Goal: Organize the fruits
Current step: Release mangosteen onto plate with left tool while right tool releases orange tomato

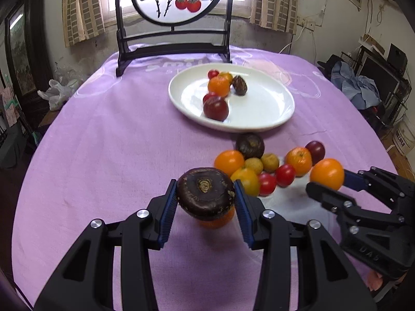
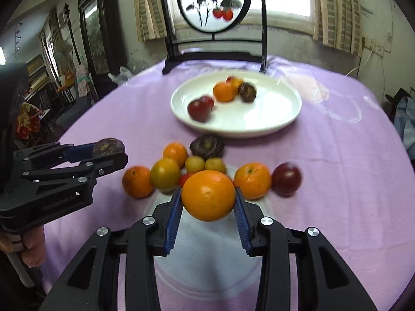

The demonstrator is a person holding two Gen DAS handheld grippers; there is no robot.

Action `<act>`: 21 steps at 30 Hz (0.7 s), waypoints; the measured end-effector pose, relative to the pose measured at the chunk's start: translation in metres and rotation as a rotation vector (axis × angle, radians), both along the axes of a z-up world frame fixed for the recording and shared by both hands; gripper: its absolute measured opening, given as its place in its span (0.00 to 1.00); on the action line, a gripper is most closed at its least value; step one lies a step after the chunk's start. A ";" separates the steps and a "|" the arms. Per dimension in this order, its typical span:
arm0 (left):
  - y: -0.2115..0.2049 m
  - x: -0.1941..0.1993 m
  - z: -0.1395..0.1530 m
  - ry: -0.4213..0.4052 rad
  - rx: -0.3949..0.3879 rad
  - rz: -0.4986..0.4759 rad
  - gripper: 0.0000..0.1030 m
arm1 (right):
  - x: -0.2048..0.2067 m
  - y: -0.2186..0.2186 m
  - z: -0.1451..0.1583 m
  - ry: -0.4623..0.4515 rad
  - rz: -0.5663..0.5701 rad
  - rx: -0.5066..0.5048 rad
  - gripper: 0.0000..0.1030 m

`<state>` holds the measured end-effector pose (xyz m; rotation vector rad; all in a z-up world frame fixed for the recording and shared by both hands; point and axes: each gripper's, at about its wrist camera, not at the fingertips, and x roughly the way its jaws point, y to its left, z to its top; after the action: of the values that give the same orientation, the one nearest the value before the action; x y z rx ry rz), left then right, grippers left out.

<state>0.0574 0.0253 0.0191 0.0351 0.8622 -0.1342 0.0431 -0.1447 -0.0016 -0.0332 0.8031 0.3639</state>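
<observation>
My left gripper [image 1: 206,198] is shut on a dark brown round fruit [image 1: 205,193] and holds it above the purple cloth; it also shows in the right wrist view [image 2: 109,147]. My right gripper [image 2: 208,198] is shut on an orange [image 2: 208,194], lifted above the loose pile; it also shows in the left wrist view [image 1: 327,173]. The pile of oranges, small red tomatoes, yellow fruits and dark fruits [image 1: 269,165] lies in front of a white plate [image 1: 262,108]. The plate holds an orange, red fruits and a dark fruit [image 1: 219,85].
A round table under a purple cloth [image 1: 103,142] carries everything. A black-framed decorative screen [image 1: 173,26] stands at the far edge behind the plate. Room clutter lies beyond the table's edges on both sides.
</observation>
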 end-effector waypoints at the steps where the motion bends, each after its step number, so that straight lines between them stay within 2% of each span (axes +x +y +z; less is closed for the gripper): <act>1: -0.002 0.000 0.006 -0.012 0.002 -0.003 0.41 | 0.000 -0.004 0.006 -0.019 -0.004 0.006 0.38; 5: -0.010 0.013 0.028 -0.051 0.004 -0.016 0.41 | 0.007 -0.017 0.028 -0.100 -0.026 0.011 0.38; 8: -0.017 0.034 0.039 -0.088 0.011 -0.010 0.41 | 0.022 -0.022 0.035 -0.124 -0.034 0.017 0.38; 10: -0.019 0.052 0.041 -0.083 0.007 0.005 0.41 | 0.035 -0.022 0.037 -0.131 -0.036 0.020 0.38; 15: -0.018 0.103 0.031 -0.046 0.010 0.058 0.41 | 0.066 -0.014 0.033 -0.108 -0.031 0.019 0.38; 21: -0.009 0.152 0.006 0.019 0.030 0.119 0.41 | 0.105 -0.002 0.010 -0.042 -0.028 -0.008 0.38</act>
<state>0.2093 0.0159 0.0256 0.0106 0.8826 -0.0104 0.1480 -0.1467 0.0081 -0.0372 0.7628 0.3322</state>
